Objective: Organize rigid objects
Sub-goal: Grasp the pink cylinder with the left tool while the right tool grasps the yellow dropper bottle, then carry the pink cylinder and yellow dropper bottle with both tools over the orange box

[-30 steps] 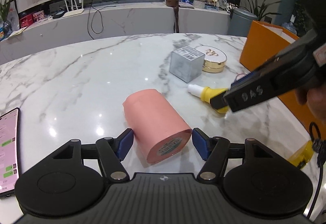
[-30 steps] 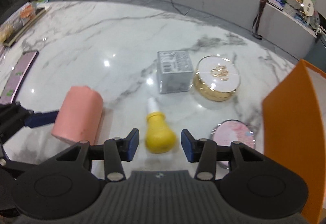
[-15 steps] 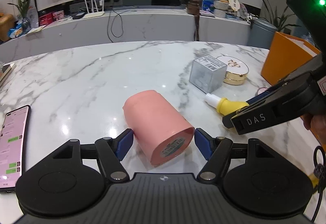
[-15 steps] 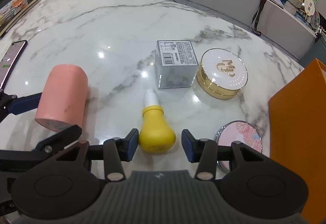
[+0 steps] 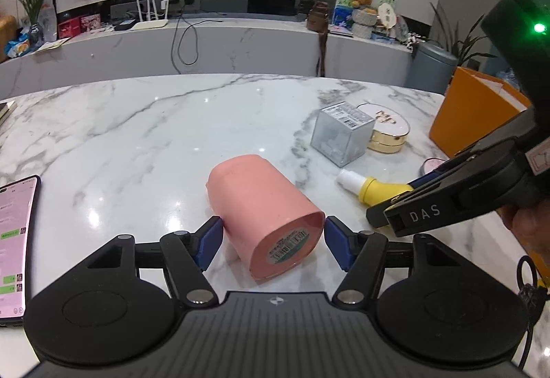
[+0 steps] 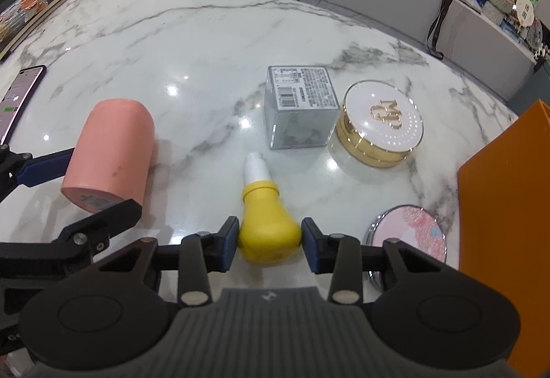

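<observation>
Marble table: one; it carries everything, and all the things lie ahead of the two grippers.
Orange box: one, to the right of the right gripper and standing open at the top in the left wrist view; I judge it is the place where the things will go.
Pink cylinder: one, lying on its side with the labelled end toward the left gripper, so the round wall is offered to the pads.
Left gripper: the jaws stand on both sides of the pink cylinder; the blue pads seem to touch or nearly touch it, but I cannot tell if they press already.
Silver cube box: one, ahead of the right gripper and touching or just beside the round jar.
Gold and white jar: one, ahead and to the right of the right gripper, lid on.
Pink round compact: one, lying flat just right of the right gripper, near the orange box.
Yellow bulb bottle: one, lying on its side with the white nozzle pointing away from the gripper, so the wide body sits between the pads.
Right gripper: clenched on the wide yellow body, both pads against it; the bottle appears to lie on the table.
Phone: one, far left of the left gripper, screen lit; probably not part of the task.
Count: five things to put in order, and two of them are under the grippers now.
</observation>
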### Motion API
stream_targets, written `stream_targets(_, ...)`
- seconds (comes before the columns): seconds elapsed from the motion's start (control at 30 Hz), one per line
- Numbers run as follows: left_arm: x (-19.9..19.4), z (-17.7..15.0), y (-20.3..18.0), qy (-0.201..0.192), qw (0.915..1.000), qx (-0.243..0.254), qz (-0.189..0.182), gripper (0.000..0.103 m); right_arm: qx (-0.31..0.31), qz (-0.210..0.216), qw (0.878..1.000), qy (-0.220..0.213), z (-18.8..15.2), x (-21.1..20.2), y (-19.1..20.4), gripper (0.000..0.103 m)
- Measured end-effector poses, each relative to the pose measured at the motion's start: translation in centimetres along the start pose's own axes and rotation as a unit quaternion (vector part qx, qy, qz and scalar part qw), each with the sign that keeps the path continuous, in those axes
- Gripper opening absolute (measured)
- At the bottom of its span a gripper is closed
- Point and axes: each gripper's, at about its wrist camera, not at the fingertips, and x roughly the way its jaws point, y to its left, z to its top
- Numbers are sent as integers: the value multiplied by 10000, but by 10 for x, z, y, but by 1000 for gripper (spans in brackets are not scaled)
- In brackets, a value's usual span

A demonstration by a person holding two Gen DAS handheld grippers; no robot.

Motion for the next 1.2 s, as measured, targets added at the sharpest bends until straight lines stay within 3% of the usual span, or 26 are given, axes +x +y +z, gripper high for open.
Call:
stream_targets(0.23, -10, 0, 0, -58, 9998, 33, -204, 72, 63, 124, 9999, 95, -1, -3, -2, 39)
stream_targets(0.6, -25, 7, 3, -150, 9992, -71, -365, 71, 166, 121, 9997, -93, -3, -21, -5, 39)
stream_targets(1.2, -40, 12, -11, -229, 9984, 204, -478, 66, 331, 102, 9987, -363, -4, -47, -15, 39)
